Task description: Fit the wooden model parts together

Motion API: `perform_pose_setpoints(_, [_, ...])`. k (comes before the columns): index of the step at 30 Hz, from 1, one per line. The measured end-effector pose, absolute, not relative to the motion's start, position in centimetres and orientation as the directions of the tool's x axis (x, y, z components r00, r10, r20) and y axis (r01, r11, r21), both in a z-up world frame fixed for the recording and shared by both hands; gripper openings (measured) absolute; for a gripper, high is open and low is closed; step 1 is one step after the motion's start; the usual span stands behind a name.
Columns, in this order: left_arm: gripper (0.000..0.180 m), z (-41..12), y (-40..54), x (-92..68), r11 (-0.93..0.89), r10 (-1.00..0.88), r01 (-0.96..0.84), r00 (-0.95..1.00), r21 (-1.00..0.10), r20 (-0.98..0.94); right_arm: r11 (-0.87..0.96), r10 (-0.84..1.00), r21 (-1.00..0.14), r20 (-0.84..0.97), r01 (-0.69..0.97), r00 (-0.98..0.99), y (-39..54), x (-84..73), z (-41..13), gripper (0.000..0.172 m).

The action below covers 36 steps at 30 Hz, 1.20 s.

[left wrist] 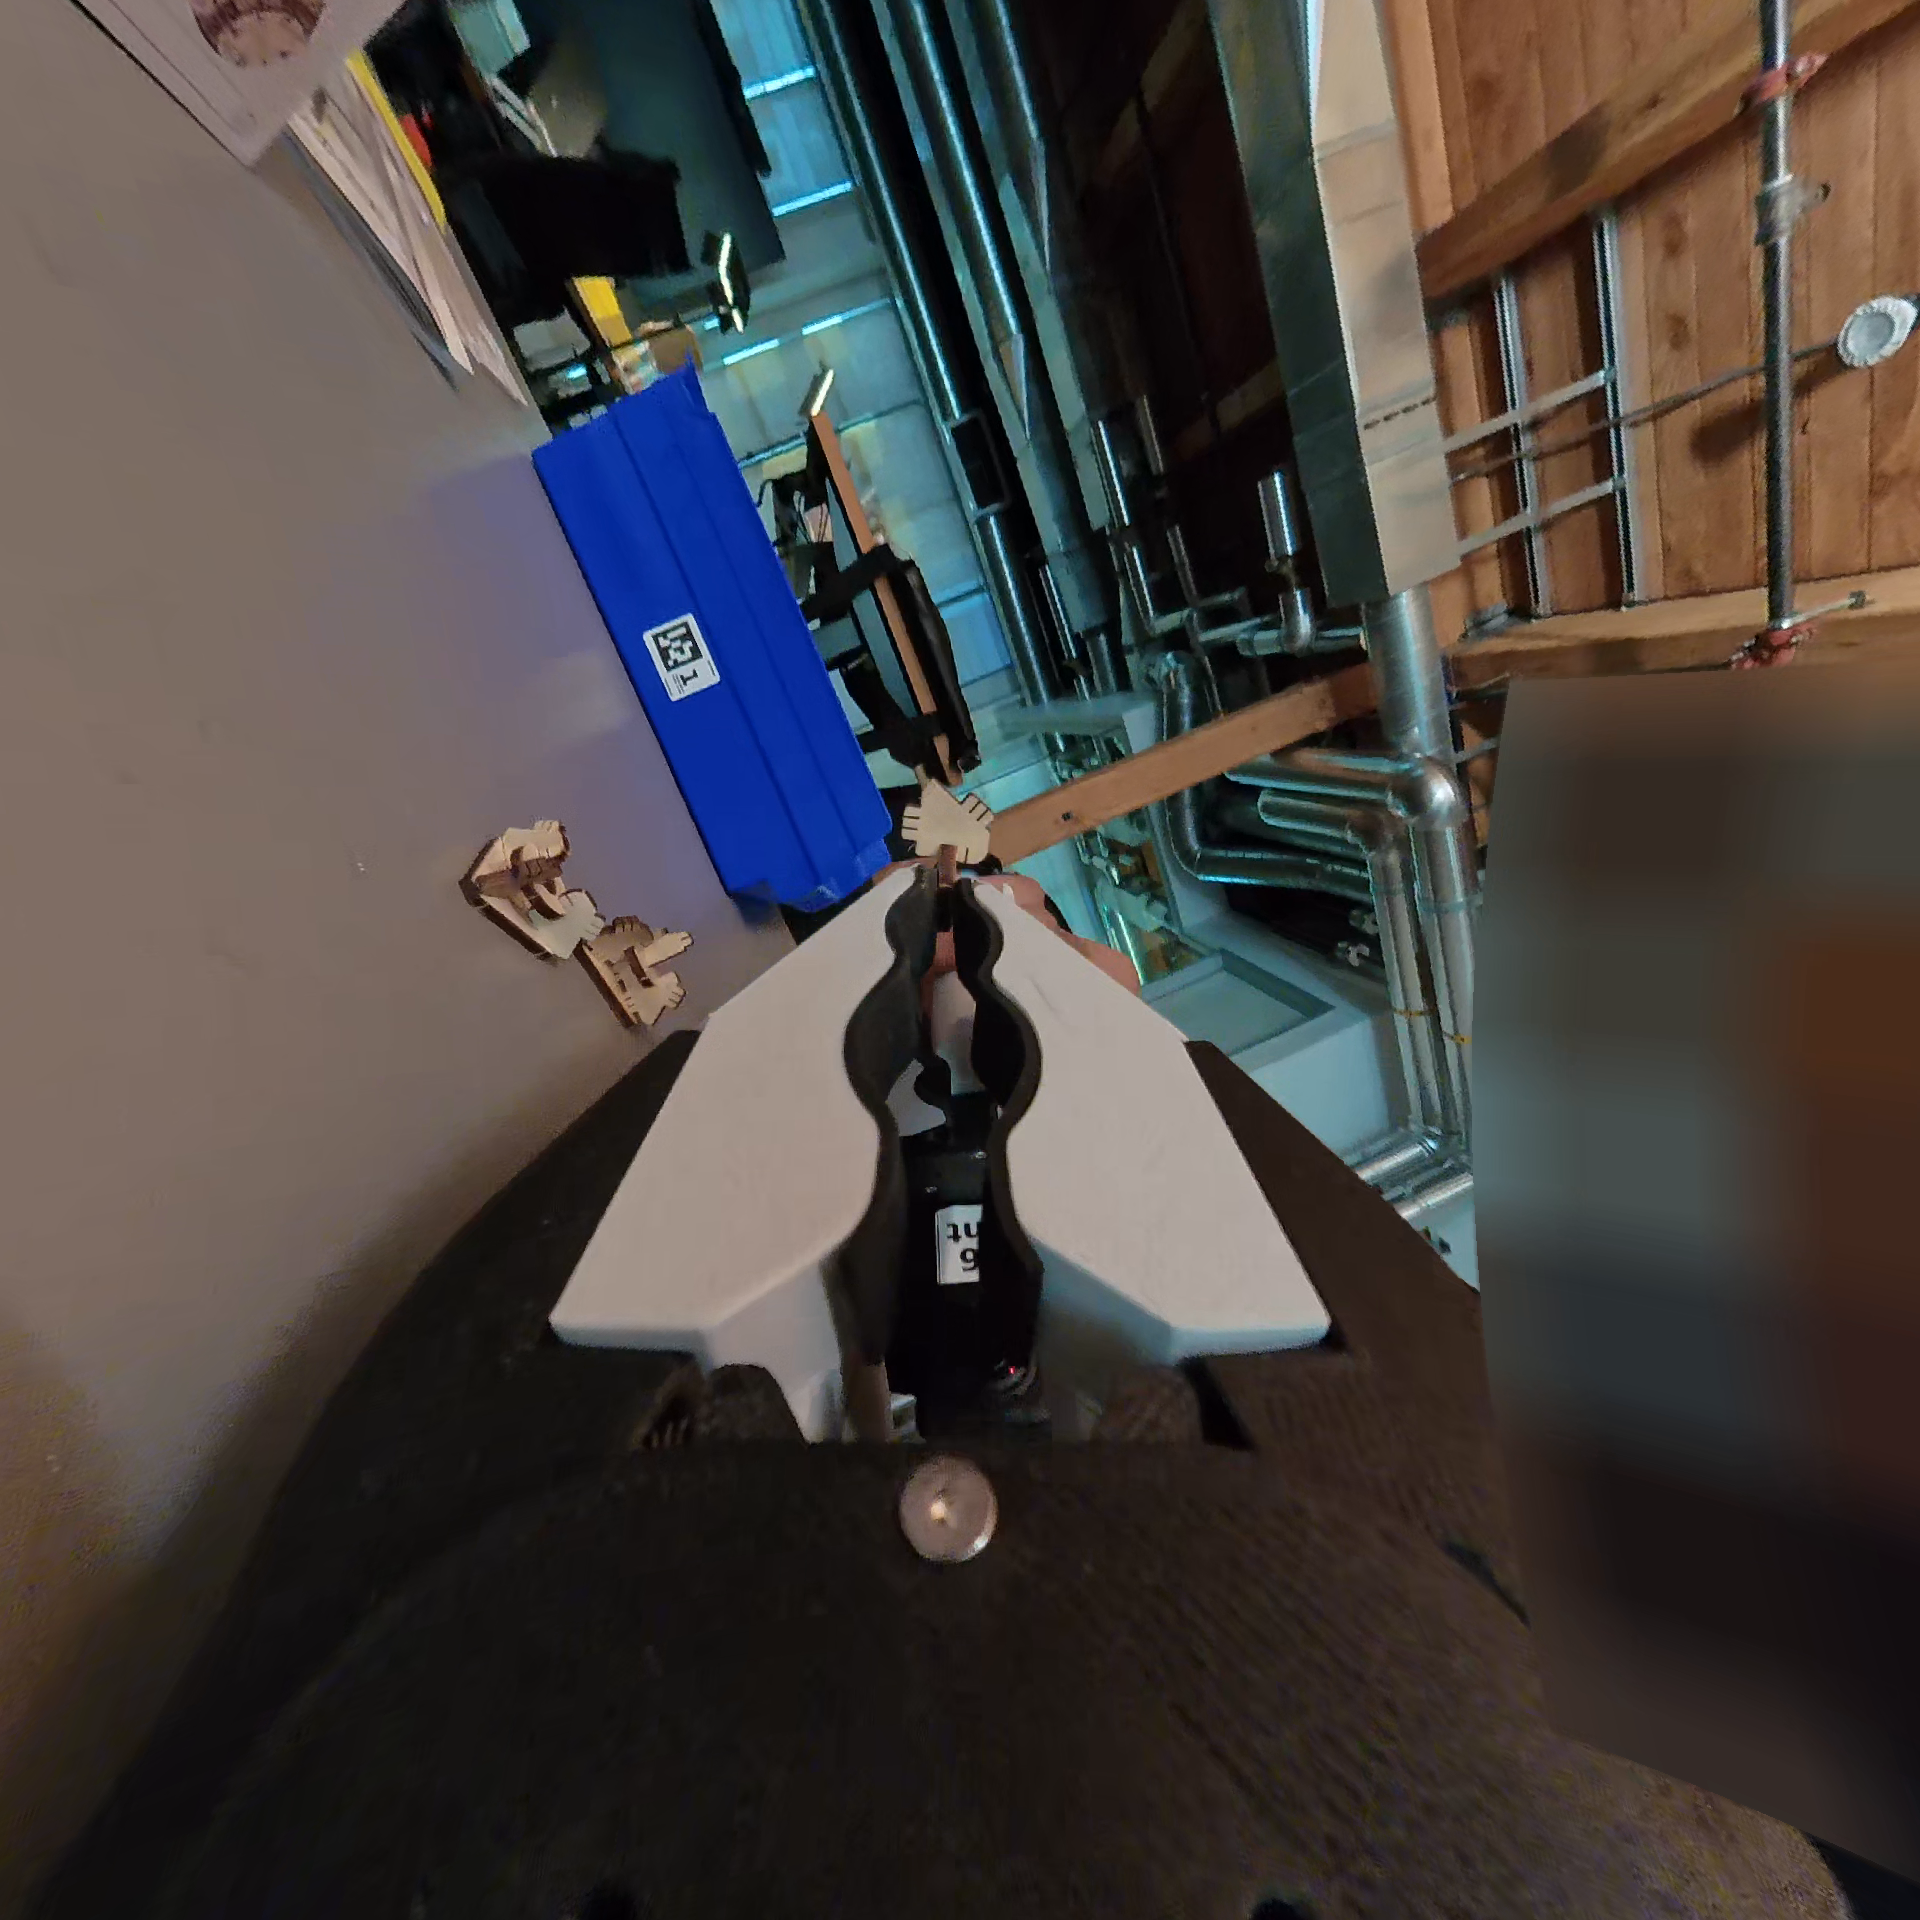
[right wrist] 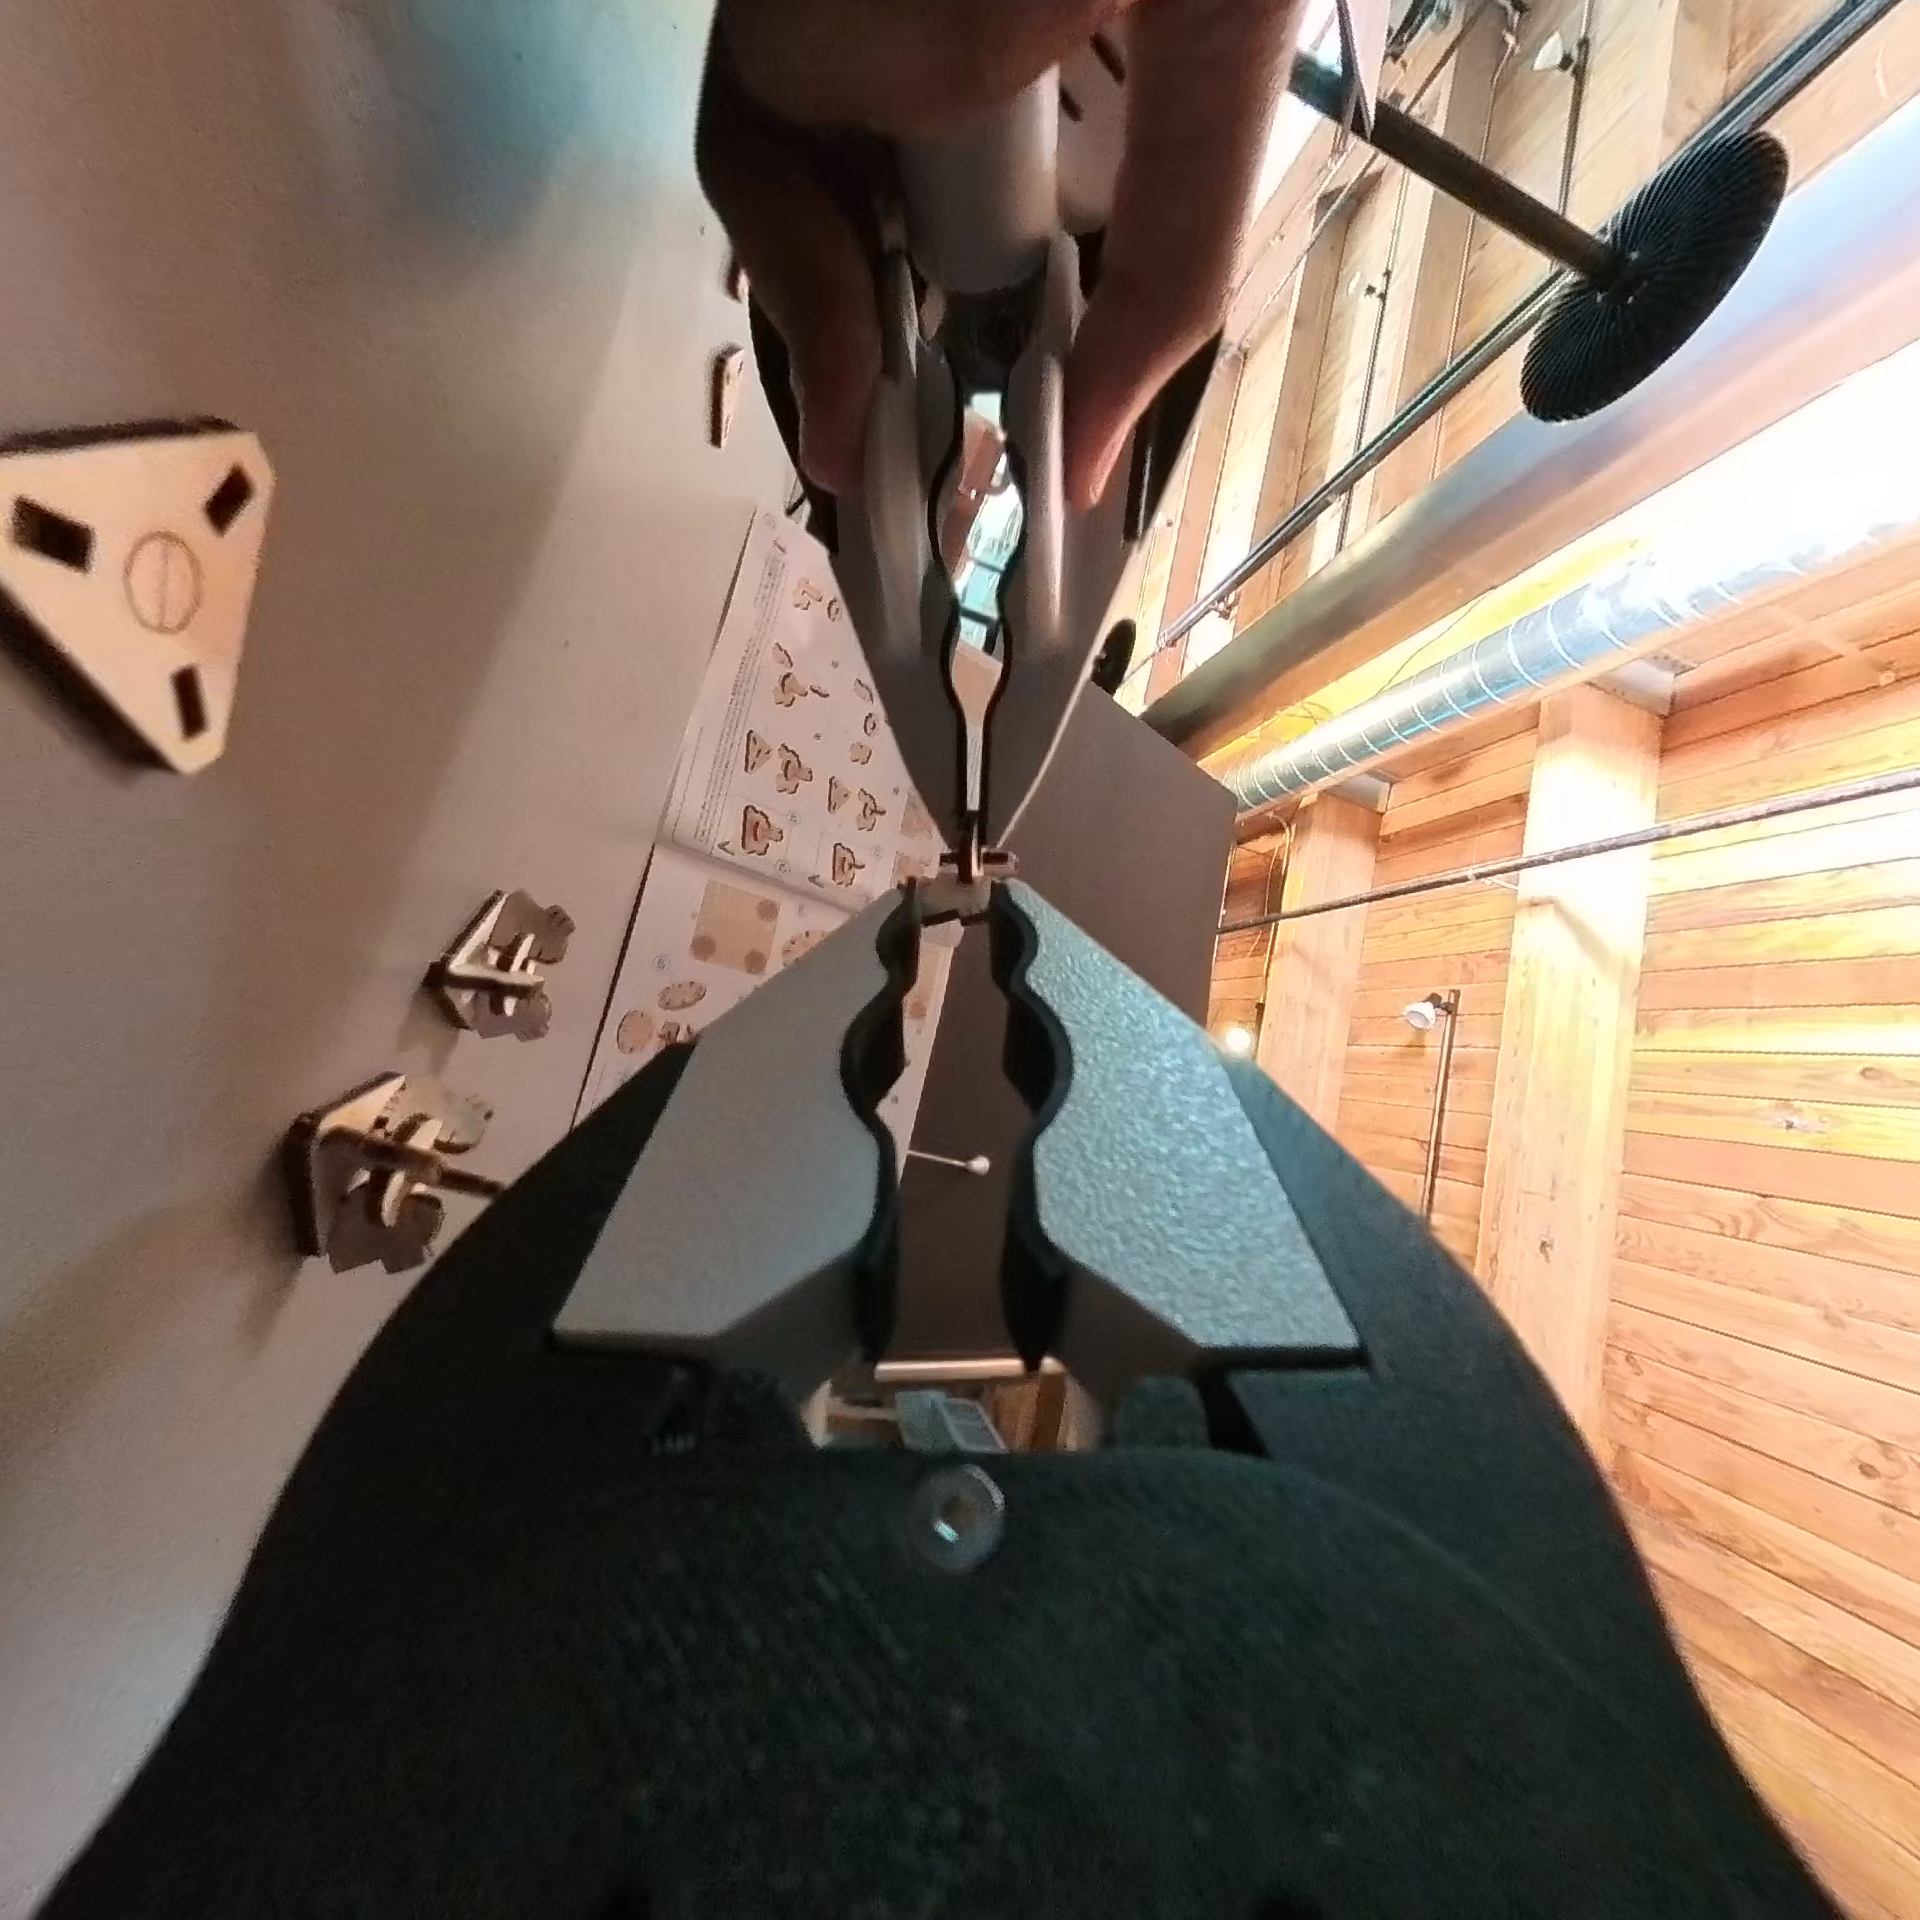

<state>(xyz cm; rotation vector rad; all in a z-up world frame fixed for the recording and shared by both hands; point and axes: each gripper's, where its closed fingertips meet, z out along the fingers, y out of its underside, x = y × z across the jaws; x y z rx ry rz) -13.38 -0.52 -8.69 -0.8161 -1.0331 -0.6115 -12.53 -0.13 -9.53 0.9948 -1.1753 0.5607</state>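
My left gripper (left wrist: 943,883) is shut on a thin brown wooden piece (left wrist: 943,864) that sticks out past its fingertips. The piece's far end meets a pale, lobed plywood part (left wrist: 943,821). In the right wrist view my right gripper (right wrist: 951,909) is shut on that pale plywood part (right wrist: 956,902), with both pads against its sides. The left gripper (right wrist: 971,821), held by a hand (right wrist: 1132,312), comes in from above, and its thin piece (right wrist: 971,854) touches the part. Both grippers are held in the air beside the table (left wrist: 208,727).
A blue bin (left wrist: 707,644) stands on the table's far side. Two small wooden assemblies (left wrist: 530,883) (left wrist: 634,966) lie near it; they also show in the right wrist view (right wrist: 499,971) (right wrist: 384,1174). A triangular slotted plate (right wrist: 145,592) and an instruction sheet (right wrist: 769,707) lie on the table. My left and right fingertips are right by each other.
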Motion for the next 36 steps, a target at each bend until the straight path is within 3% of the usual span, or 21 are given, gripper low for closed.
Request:
perform_pose_setpoints(16, [0.002, -9.6, -0.2, -12.6, 0.465, 0.012, 0.81, 0.396, -0.356, 0.918, 0.415, -0.158, 0.351, 0.937, -0.839, 0.313, 0.2, -11.9, -10.4, 0.011])
perform_pose_setpoints(26, [0.002, -8.9, -0.1, -12.5, 0.48, -0.073, 0.819, 0.394, -0.314, 0.916, 0.434, -0.097, 0.283, 0.958, -0.855, 0.268, 0.2, -12.1, -9.5, 0.011])
perform_pose_setpoints(32, [0.002, -8.6, -0.2, -12.5, 0.495, -0.099, 0.813, 0.403, -0.306, 0.91, 0.438, -0.025, 0.06, 0.998, -0.897, 0.054, 0.1, -12.2, -9.0, 0.038])
perform_pose_setpoints(34, [0.002, -8.3, -0.7, -12.7, 0.515, -0.118, 0.804, 0.409, -0.297, 0.905, 0.41, 0.02, -0.079, 0.997, -0.909, -0.077, 0.2, -12.1, -8.6, 0.038])
perform_pose_setpoints(36, [0.002, -7.6, -1.0, -12.6, 0.527, -0.15, 0.796, 0.432, -0.298, 0.889, 0.362, 0.064, -0.286, 0.957, -0.887, -0.283, 0.3, -12.0, -8.2, 0.034])
